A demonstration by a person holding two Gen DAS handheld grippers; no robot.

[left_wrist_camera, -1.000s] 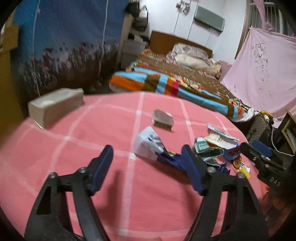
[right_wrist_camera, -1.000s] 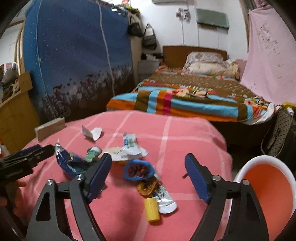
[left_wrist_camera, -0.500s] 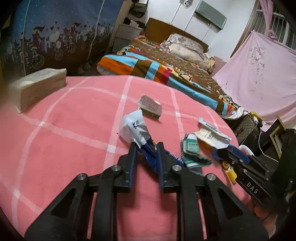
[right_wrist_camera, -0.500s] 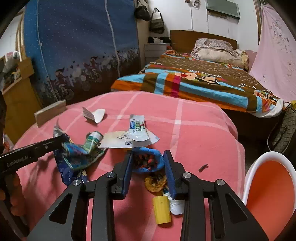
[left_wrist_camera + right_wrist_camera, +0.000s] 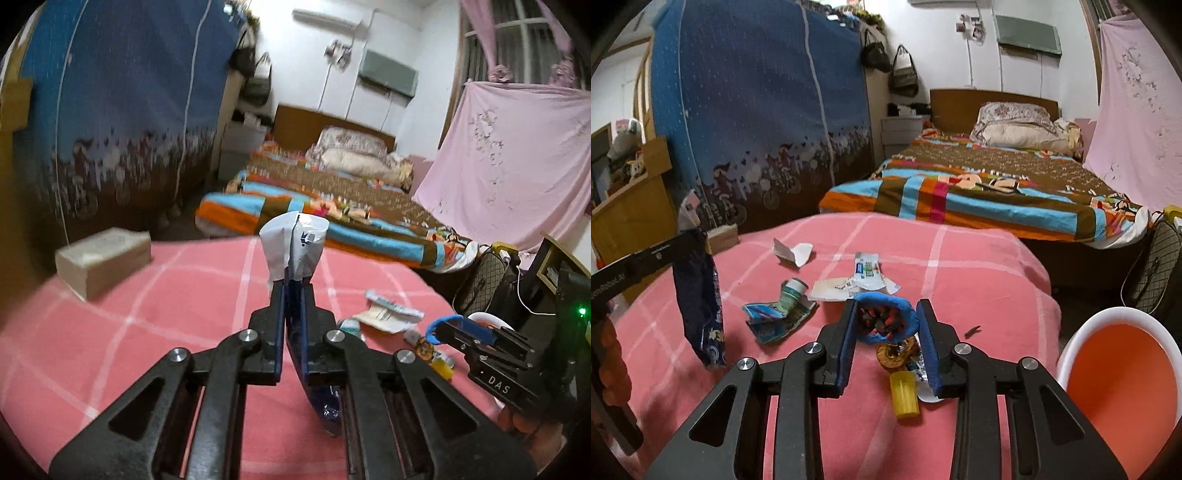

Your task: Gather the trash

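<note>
Trash collection looks barely begun: both grippers have a piece in hand, but nothing can be seen inside the orange bin (image 5: 1123,373), which stands just beside the near right corner of the pink blanket (image 5: 979,266). The left gripper (image 5: 293,286) is closed tight on a dark blue wrapper (image 5: 293,251), held up off the blanket with its white end fanning above the fingertips and its blue tail hanging below. The right gripper (image 5: 888,325) is closed partway around a blue cup-shaped wrapper (image 5: 886,319), its pads pressing both sides; whether that piece is lifted or only resting on the blanket I cannot tell. Left on the blanket, away from the bin, are a crumpled teal packet (image 5: 775,314), a flat white wrapper (image 5: 864,275) and a torn white scrap (image 5: 794,253); just below the blue cup lie a brown crumpled bit (image 5: 895,354) and a small yellow cap (image 5: 904,398). By my judgement most of the work remains. The bin's floor is cut off by the frame edge, the left view is blurred, and a silvery piece under the right fingers is mostly hidden.
</note>
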